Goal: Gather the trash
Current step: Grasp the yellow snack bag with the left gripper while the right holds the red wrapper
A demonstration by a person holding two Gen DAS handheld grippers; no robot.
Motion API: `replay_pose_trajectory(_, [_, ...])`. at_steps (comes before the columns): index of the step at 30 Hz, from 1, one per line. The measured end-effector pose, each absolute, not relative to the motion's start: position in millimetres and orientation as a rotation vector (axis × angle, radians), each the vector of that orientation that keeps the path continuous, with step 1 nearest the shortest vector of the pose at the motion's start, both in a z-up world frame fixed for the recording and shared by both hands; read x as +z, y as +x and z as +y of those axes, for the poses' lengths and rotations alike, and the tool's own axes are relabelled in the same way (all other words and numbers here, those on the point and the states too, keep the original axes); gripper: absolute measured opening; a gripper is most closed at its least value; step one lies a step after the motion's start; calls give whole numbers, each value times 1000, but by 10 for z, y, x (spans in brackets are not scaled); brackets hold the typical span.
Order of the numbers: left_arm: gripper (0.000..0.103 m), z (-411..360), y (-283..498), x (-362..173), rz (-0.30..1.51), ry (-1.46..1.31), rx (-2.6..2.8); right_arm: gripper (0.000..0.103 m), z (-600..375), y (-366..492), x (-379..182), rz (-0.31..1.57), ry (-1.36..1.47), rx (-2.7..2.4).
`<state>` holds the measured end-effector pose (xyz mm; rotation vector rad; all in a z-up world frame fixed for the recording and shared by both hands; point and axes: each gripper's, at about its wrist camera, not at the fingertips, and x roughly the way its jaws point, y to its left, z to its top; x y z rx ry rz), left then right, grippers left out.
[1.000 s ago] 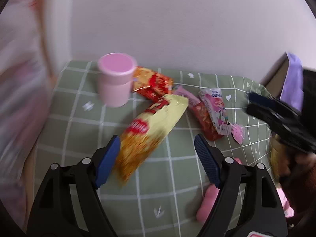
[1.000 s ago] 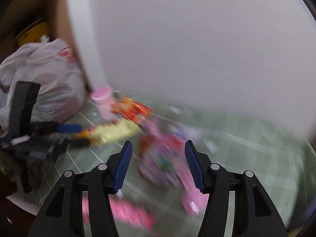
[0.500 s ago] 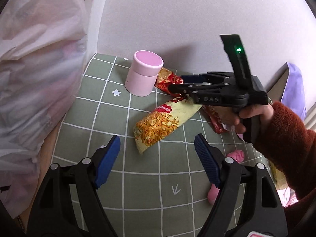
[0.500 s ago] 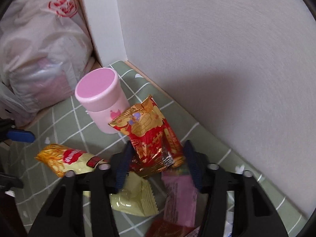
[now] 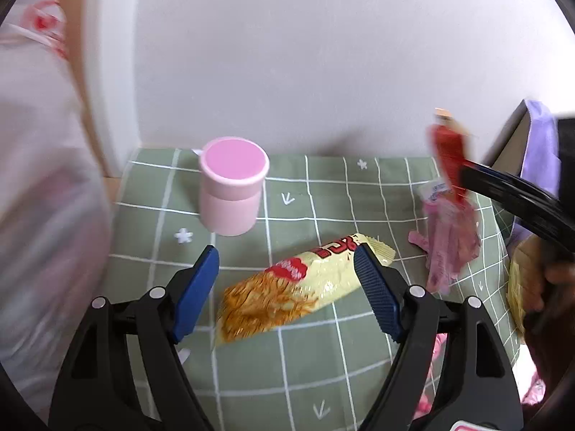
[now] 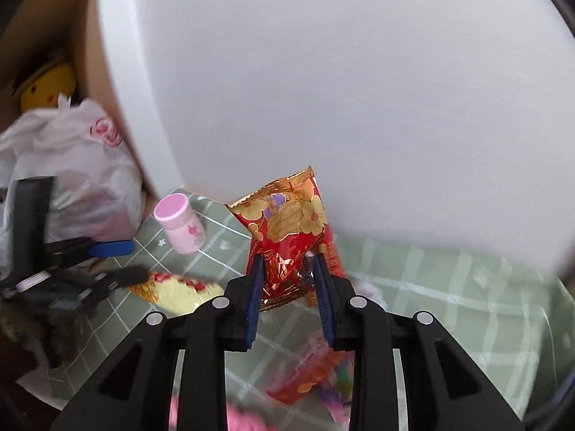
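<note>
My right gripper (image 6: 287, 262) is shut on a red and gold snack wrapper (image 6: 287, 230) and holds it up above the green checked cloth (image 6: 449, 298). The wrapper also shows in the left wrist view (image 5: 449, 158), lifted at the right. My left gripper (image 5: 287, 265) is open, its blue pads on either side of a yellow snack packet (image 5: 298, 294) lying on the cloth (image 5: 287, 359). The yellow packet also shows in the right wrist view (image 6: 179, 289). Pink wrappers (image 5: 449, 237) lie at the right.
A pink lidded jar (image 5: 231, 185) stands at the back left of the cloth, close to the wall. A white plastic bag (image 6: 79, 179) bulges at the left beside the table. More pink and red wrappers (image 6: 309, 377) lie below my right gripper.
My right gripper closed on the red and gold wrapper and lifted it off the cloth, away from the jar. My left gripper moved forward over the yellow packet.
</note>
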<state>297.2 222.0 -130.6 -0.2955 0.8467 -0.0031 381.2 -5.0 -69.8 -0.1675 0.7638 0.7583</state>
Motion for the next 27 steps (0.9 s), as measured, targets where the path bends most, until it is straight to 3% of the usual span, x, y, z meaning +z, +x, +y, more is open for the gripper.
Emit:
replay_pose_trajectory(7, [73, 2045, 3018, -1582, 964, -338, -89, 27, -811, 3411, -762, 787, -121, 630])
replay_pose_trajectory(15, [73, 1586, 2688, -1317, 985, -273, -274, 27, -1386, 3062, -979, 844, 19, 544])
replay_pose_trajectory(21, [73, 1753, 3180, -1273, 989, -324, -134, 27, -1378, 2767, -1042, 840, 28, 517])
replay_pose_trajectory(27, [63, 1611, 3613, -1509, 1062, -179, -69, 27, -1469, 2585, -962, 833, -16, 480])
